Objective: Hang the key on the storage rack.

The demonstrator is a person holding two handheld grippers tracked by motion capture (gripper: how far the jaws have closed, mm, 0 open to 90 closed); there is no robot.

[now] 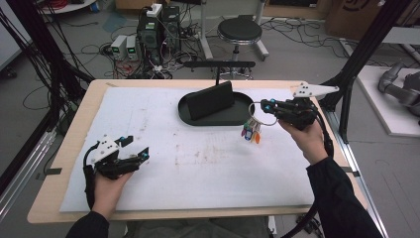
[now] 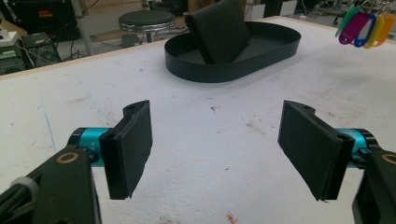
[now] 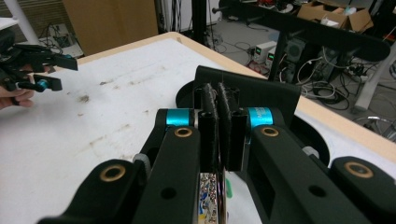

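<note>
White foam sheet (image 1: 198, 163) is covering most of a pale wooden table (image 1: 64, 163), and brown smudges are showing near the sheet's middle. Around the table a grey floor is lying under lots of black cables. At about 12 o'clock from the table a round black stool (image 1: 239, 29) is standing, and at about 11 o'clock some computer boxes (image 1: 158, 29) are sitting on the floor. Black metal posts are rising at the left and right edges of the high view.

On the sheet, toward 12 o'clock, an oval black tray (image 1: 190, 116) is resting. A black wallet-like block (image 1: 210, 100) is leaning tilted inside it.

At about 3 o'clock on the table, the right gripper (image 1: 262, 105) is being held up above the sheet by a hand. Its jaws are clenched tight, and they are pinching a metal key ring (image 1: 262, 118). A bunch of colourful key tags (image 1: 251, 131) is hanging down from the ring, just beside the tray's right end and above the sheet. In the left gripper view the key tags (image 2: 362, 29) are showing in green, pink, blue, yellow and orange, dangling in the air.

At about 8 o'clock, the left gripper (image 1: 134, 148) is sitting low over the sheet in the other hand. Its jaws are spread wide apart, with nothing between them but bare white foam. It is well apart from the tray and the key tags.
</note>
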